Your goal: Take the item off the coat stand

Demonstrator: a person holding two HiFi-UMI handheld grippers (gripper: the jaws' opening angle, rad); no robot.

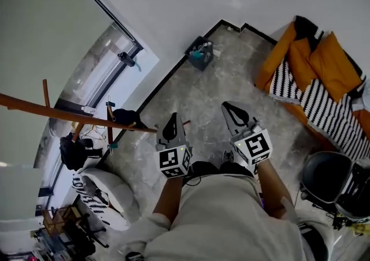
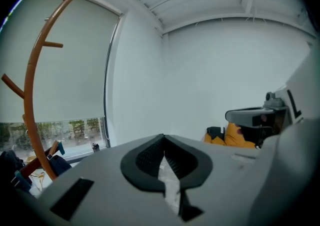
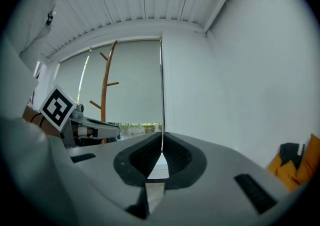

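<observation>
No readable text, brand or number anywhere, tbh. Only sign-like stuff: black-and-white square markers on left cube (image 1: 174, 161), lower centre of head view, and right cube (image 1: 255, 146) just right of it. Pure pattern, no letters. Left cube (image 3: 56, 106) marker also shows mid-left in right gripper view.
</observation>
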